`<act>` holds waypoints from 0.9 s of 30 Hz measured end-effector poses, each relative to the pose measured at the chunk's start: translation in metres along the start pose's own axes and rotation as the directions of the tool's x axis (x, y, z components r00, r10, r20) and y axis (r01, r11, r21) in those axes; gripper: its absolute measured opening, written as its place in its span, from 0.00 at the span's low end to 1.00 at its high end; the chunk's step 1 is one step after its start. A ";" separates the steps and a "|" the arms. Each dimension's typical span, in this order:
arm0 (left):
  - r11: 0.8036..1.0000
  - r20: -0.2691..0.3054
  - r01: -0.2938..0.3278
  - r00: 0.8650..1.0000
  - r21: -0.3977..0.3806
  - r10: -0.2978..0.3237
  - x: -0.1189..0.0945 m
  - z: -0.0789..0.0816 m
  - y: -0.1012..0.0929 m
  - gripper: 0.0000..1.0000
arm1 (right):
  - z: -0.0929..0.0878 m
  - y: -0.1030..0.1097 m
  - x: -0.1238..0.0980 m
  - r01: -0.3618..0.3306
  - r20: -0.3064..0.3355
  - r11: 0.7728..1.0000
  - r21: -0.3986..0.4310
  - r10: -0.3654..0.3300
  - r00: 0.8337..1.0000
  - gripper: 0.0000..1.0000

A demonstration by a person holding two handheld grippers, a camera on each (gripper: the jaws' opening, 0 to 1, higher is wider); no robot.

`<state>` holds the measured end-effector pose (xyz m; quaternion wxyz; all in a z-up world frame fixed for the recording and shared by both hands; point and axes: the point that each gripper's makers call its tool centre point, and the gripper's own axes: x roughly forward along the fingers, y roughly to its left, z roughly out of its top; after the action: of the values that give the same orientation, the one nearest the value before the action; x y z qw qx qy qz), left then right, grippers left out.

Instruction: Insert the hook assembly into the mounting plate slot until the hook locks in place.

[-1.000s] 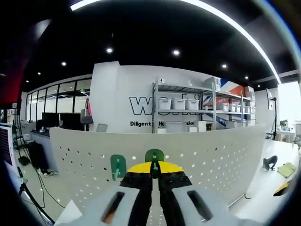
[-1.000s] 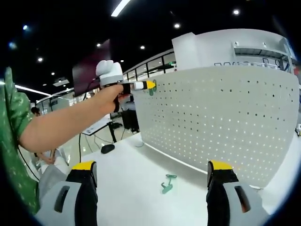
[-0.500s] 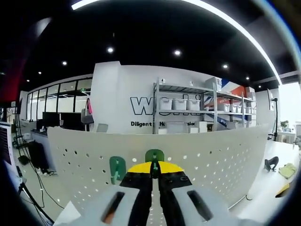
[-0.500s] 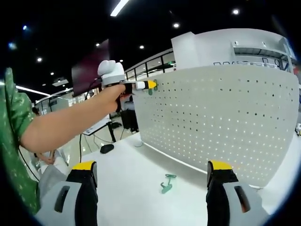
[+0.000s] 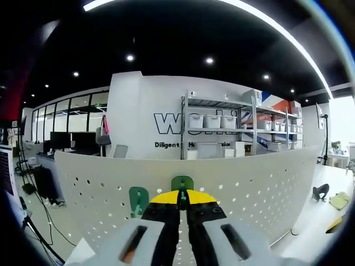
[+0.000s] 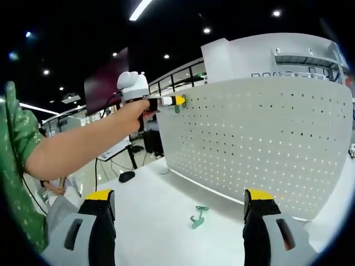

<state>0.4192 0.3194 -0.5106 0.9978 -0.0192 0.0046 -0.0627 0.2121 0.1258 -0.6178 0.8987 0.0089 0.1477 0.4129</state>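
A white perforated mounting plate (image 5: 244,183) (image 6: 266,138) stands upright on the table. My left gripper (image 5: 182,200) is shut on a green hook (image 5: 182,184), pressing it against the plate near its top edge. A second green hook (image 5: 138,198) hangs on the plate just to the left. In the right gripper view the left gripper (image 6: 176,101) is held by a person's hand at the plate's upper left corner. My right gripper (image 6: 180,213) stands open above the table, nothing between its jaws. A loose green hook (image 6: 197,218) lies on the table ahead of it.
The white table (image 6: 150,210) runs along the plate's foot. Metal shelving with white bins (image 5: 222,127) stands behind the plate. A person's green sleeve (image 6: 14,160) and forearm (image 6: 77,147) cross the left side. Desks with monitors (image 5: 66,141) stand at the far left.
The left gripper with its hook has edged slightly further along toward the plate in the right gripper view. The right gripper and the loose hook have stayed put.
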 end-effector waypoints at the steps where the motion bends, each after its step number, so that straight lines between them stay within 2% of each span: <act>1: 1.000 -0.002 0.000 1.000 0.002 0.000 0.000 -0.001 0.000 0.03 | 0.000 0.000 0.000 0.000 -0.002 1.000 0.000 0.000 1.000 0.99; 27: 1.000 -0.027 0.006 1.000 0.018 -0.005 0.003 -0.006 0.000 0.03 | 0.000 0.001 0.000 -0.003 0.001 1.000 0.003 0.003 1.000 0.98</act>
<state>0.4218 0.3192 -0.5163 0.9976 -0.0092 0.0174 -0.0658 0.2120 0.1263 -0.6174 0.8981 0.0107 0.1480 0.4141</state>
